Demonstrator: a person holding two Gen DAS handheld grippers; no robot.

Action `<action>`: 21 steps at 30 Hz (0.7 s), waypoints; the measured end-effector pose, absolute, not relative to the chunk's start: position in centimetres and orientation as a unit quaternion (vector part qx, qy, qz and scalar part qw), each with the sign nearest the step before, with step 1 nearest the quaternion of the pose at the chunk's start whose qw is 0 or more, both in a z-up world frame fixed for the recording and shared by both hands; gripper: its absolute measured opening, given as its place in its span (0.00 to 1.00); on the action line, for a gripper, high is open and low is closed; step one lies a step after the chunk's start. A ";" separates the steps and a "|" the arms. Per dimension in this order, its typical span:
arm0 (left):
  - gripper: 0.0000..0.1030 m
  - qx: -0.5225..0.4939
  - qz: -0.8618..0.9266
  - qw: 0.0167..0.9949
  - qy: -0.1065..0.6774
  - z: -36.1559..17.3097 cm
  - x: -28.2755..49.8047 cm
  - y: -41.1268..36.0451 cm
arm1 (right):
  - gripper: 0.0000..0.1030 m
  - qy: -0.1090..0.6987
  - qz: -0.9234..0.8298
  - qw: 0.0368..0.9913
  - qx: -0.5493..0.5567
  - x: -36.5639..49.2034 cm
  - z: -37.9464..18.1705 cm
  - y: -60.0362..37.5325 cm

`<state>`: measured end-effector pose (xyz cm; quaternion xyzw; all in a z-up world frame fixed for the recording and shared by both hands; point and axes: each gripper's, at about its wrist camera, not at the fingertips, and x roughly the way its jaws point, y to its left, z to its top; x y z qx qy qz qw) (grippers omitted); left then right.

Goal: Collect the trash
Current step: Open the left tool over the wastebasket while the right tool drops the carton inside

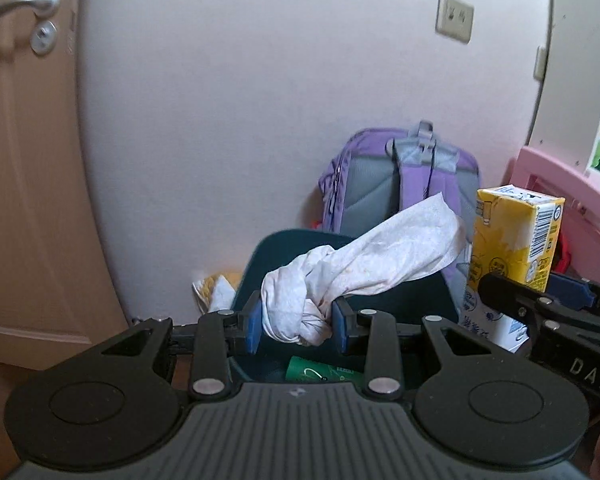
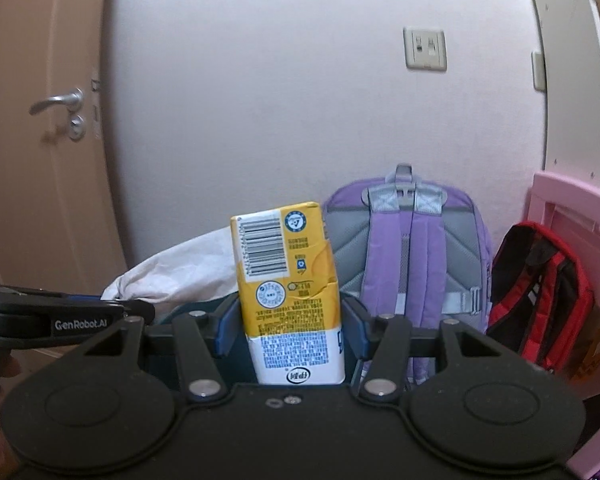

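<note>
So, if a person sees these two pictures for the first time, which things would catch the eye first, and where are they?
Probably the yellow carton, upright between the right gripper fingers in mid-frame, and the crumpled tissue pinched in the left gripper above a dark bin. Behind them a purple backpack leans against the white wall, with a red bag to its right.

- Left gripper (image 1: pixel 298 322): blue pads pinched tight on a crumpled load (nearly closed).
- Right gripper (image 2: pixel 290 330): jaws wider, pressing an upright load, just beside the left.
</note>
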<state>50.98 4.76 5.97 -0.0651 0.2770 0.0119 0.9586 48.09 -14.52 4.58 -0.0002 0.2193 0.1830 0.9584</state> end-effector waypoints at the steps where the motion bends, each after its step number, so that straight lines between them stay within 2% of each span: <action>1: 0.32 -0.064 0.010 0.957 0.283 5.6 51.8 4.7 | 0.51 0.226 0.184 0.957 0.002 48.8 4.0 -14.4; 12: 0.32 -0.024 -0.006 0.931 0.364 0.8 58.4 3.2 | 0.51 0.291 0.190 0.937 -0.037 53.4 -1.0 -12.1; 21: 0.33 -0.002 -0.011 0.914 0.406 -1.6 59.9 3.3 | 0.50 0.327 0.190 0.923 -0.072 54.6 -2.5 -11.4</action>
